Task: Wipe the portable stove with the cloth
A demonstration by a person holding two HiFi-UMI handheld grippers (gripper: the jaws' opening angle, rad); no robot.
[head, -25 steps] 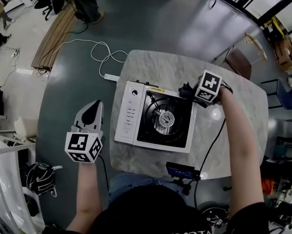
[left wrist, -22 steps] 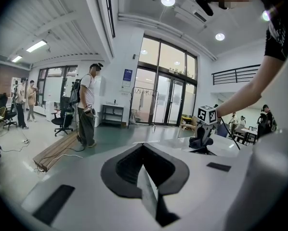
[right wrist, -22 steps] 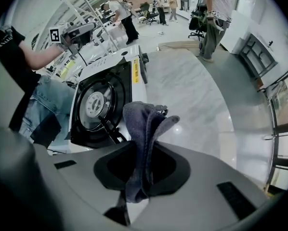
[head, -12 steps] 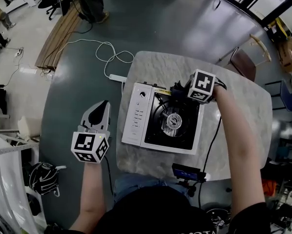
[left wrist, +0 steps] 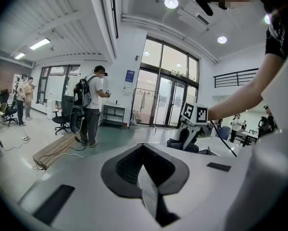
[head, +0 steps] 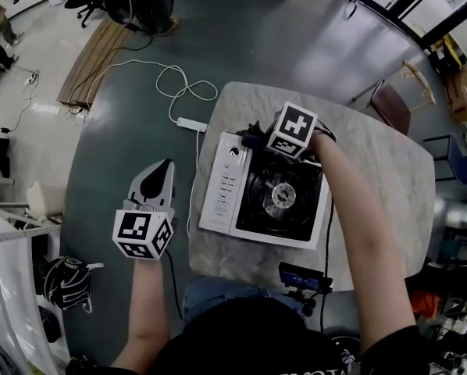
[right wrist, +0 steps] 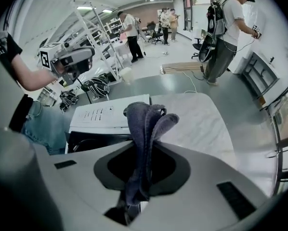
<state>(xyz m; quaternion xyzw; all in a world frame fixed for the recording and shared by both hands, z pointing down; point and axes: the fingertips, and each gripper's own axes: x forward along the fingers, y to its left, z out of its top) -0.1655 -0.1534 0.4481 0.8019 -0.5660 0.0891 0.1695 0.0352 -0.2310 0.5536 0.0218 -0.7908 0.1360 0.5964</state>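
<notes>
The pale marble tabletop (head: 374,170) carries the portable stove (head: 257,201), which lies square on it with its white control panel on the left and its black burner well on the right. The right claw (head: 258,139) is now over the stove's far left corner, at the far end of the control panel. A second ago it was by the far right corner, and half a second ago it was midway along the far edge, so it has travelled leftward along that edge. The left claw (head: 157,174) has hardly shifted: it hangs left of the tabletop, over the floor, with its jaws together and nothing between them. The dark grey cloth (right wrist: 145,129) is clamped in the right claw, as before. Its bunched folds stick out past the jaws toward the control panel.
</notes>
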